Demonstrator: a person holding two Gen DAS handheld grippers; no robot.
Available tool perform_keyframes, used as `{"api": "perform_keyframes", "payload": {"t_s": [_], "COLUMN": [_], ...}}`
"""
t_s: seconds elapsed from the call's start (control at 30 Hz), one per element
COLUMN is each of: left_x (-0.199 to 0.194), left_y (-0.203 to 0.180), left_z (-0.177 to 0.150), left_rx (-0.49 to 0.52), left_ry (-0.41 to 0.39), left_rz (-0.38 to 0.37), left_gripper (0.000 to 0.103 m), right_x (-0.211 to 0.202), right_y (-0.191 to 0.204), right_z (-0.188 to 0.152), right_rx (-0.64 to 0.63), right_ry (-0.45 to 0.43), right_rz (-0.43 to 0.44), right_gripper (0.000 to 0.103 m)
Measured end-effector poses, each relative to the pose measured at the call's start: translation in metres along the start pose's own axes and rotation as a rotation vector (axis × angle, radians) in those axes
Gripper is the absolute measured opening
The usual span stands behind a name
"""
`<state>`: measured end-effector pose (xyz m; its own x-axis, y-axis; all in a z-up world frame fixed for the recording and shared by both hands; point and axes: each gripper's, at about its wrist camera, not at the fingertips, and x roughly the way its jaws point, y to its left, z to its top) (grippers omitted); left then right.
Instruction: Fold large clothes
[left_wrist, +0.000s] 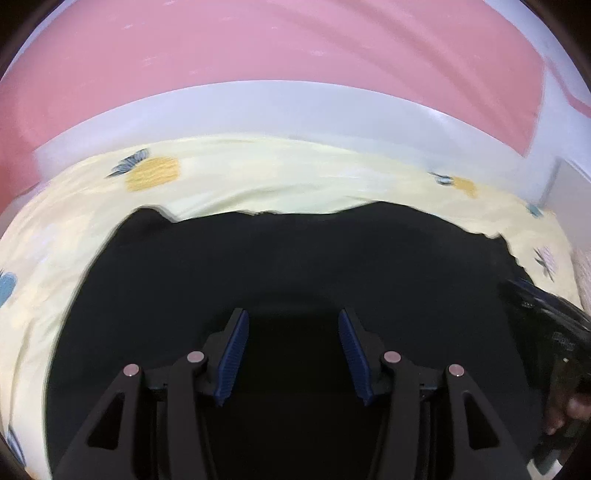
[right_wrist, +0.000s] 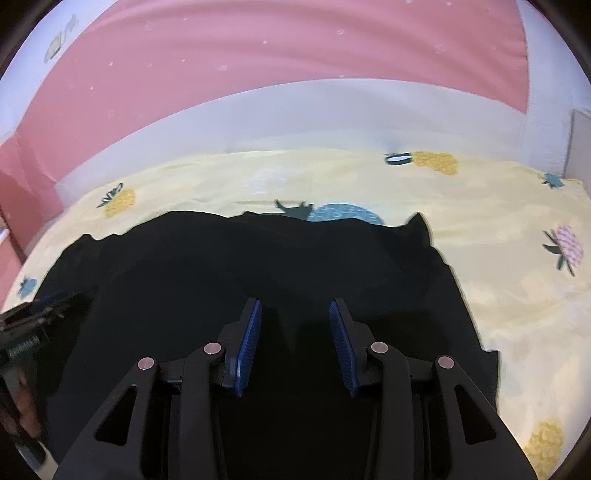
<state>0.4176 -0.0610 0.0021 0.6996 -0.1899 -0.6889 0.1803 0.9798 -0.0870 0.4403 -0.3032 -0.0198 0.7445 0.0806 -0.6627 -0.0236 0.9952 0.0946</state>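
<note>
A large black garment (left_wrist: 295, 258) lies spread on a pale yellow bedsheet with a pineapple print (left_wrist: 258, 173). My left gripper (left_wrist: 293, 317) is open and empty, hovering over the garment's near part. The garment also shows in the right wrist view (right_wrist: 221, 266), its far edge ragged and one corner sticking up at the right. My right gripper (right_wrist: 295, 308) is open and empty above the garment. Each gripper shows at the side of the other's view: the right one (left_wrist: 554, 332) and the left one (right_wrist: 33, 332).
The yellow sheet (right_wrist: 517, 277) runs out to the right and far side. Behind the bed are a white wall band (left_wrist: 295, 107) and a pink curtain (left_wrist: 258, 44). A person's hand (left_wrist: 572, 410) holds the right gripper's handle.
</note>
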Motion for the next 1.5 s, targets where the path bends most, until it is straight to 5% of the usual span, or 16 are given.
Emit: {"api": "perform_keyframes", "payload": {"t_s": [0.13, 0.27, 1.07, 1.17, 1.27, 1.33, 1.43, 1.5], "left_x": [0.032, 0.05, 0.063, 0.045, 0.035, 0.046, 0.055, 0.059], "left_y": [-0.03, -0.03, -0.035, -0.017, 0.018, 0.054, 0.101, 0.105], "left_z": [0.001, 0.0, 0.003, 0.017, 0.029, 0.031, 0.026, 0.023], "left_rx": [0.104, 0.082, 0.093, 0.088, 0.098, 0.055, -0.091, -0.104], "left_ry": [0.04, 0.058, 0.087, 0.093, 0.033, 0.064, 0.086, 0.07], "left_rz": [0.035, 0.037, 0.072, 0.053, 0.147, 0.224, 0.165, 0.154], "left_gripper": [0.053, 0.055, 0.056, 0.056, 0.056, 0.056, 0.056, 0.056], "right_x": [0.031, 0.044, 0.067, 0.052, 0.044, 0.057, 0.074, 0.081], "right_y": [-0.019, -0.044, -0.044, -0.049, -0.065, -0.078, -0.089, -0.088], "right_z": [0.001, -0.002, -0.002, 0.008, 0.014, 0.011, 0.005, 0.004], "right_rx": [-0.012, 0.073, 0.068, 0.053, 0.081, 0.101, 0.121, 0.118], "right_ry": [0.058, 0.074, 0.127, 0.117, 0.08, 0.122, 0.153, 0.16], "right_rz": [-0.068, -0.041, -0.069, -0.074, -0.084, -0.104, -0.082, -0.101], "right_gripper": [0.039, 0.038, 0.038, 0.038, 0.038, 0.038, 0.038, 0.038]}}
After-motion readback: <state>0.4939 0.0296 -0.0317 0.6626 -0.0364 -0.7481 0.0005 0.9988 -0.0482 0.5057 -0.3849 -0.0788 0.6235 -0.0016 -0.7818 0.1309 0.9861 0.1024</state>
